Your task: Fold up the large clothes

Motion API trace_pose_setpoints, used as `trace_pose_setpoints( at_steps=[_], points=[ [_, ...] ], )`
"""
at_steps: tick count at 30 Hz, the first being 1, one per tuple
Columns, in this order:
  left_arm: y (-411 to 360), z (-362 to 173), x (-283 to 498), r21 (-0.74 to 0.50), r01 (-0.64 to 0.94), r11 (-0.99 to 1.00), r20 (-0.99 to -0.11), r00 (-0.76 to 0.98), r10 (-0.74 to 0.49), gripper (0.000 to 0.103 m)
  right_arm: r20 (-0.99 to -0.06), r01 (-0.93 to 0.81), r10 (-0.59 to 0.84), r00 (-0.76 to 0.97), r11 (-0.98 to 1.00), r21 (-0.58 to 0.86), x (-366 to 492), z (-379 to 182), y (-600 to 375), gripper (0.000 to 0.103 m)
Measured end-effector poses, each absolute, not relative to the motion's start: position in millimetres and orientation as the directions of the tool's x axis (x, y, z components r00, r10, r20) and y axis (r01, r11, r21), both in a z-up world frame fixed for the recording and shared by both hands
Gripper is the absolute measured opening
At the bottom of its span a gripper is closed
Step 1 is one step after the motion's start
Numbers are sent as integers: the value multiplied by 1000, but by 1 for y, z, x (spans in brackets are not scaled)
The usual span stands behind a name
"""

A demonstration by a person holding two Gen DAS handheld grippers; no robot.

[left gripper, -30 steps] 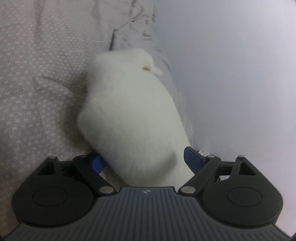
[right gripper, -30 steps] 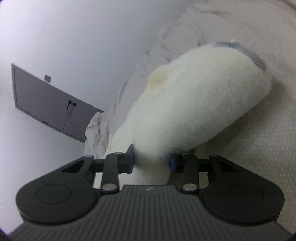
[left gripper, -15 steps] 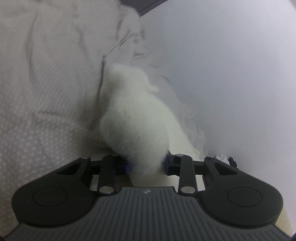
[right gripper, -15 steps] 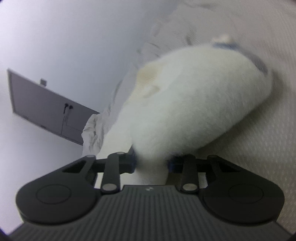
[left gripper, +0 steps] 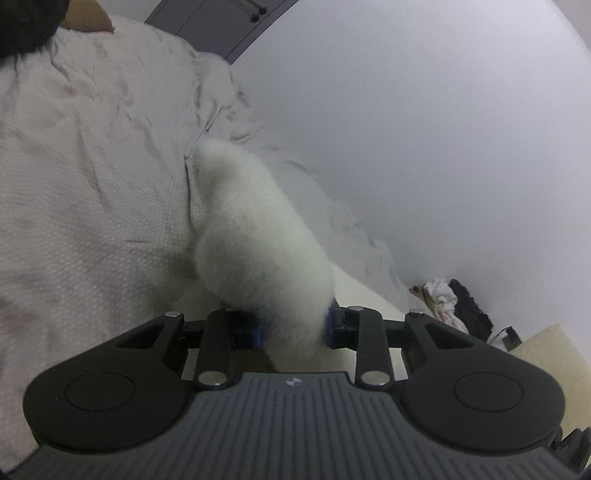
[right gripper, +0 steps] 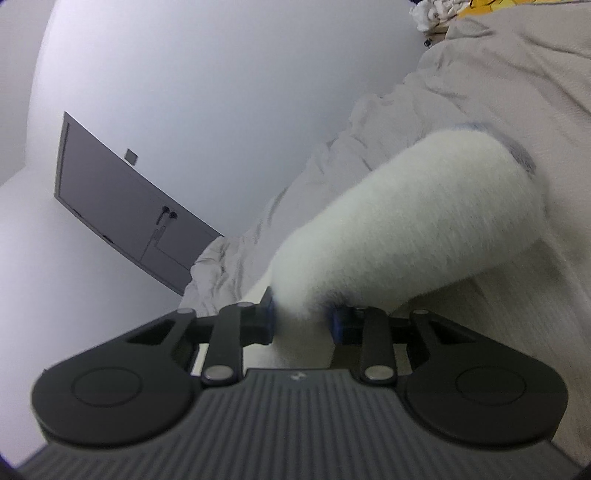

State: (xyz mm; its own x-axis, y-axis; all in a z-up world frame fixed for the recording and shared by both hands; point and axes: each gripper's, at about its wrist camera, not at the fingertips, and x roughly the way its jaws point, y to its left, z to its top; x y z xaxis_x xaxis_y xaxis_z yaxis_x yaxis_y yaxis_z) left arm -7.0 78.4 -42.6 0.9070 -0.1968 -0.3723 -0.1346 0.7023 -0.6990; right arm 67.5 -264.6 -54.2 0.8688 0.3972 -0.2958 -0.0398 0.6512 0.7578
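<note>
We see the left gripper [left gripper: 294, 328] clenched on a fluffy white garment [left gripper: 255, 236], its 2 blue pads pressing into the fleece from either side; the garment stretches away from the pads over the rumpled bedcover [left gripper: 92, 177], beside the pale wall [left gripper: 424, 129]. Only this view shows a heap of dark and white cloth [left gripper: 454, 299] down by the wall's foot. From the right wrist we see the right gripper [right gripper: 301, 319] likewise grasping the white garment [right gripper: 406, 229], which bears a grey-blue edge [right gripper: 517, 151] at its far end. Only there do we get the grey door [right gripper: 122, 206] in full and a yellow patch [right gripper: 487, 5] at the top.
</note>
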Motion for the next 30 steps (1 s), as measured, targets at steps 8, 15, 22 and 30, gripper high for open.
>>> trace_pose_setpoints(
  at_steps=[8, 15, 22, 30],
  points=[
    [64, -38, -93, -710, -100, 697, -349, 909, -226, 36, -286, -51, 393, 874, 659, 751, -2, -52, -280, 33],
    [70, -49, -97, -754, -94, 650, -349, 896, -275, 46, -356, 28, 418, 836, 615, 788, 2, -65, -287, 51],
    [72, -35, -79, -749, -73, 658, -333, 901, -279, 49, -300, -19, 455, 839, 575, 818, 14, -51, -290, 62],
    [67, -8, -41, -724, -48, 688, -316, 910, -270, 52, -282, -39, 470, 836, 565, 824, 46, -31, -293, 62]
  ],
)
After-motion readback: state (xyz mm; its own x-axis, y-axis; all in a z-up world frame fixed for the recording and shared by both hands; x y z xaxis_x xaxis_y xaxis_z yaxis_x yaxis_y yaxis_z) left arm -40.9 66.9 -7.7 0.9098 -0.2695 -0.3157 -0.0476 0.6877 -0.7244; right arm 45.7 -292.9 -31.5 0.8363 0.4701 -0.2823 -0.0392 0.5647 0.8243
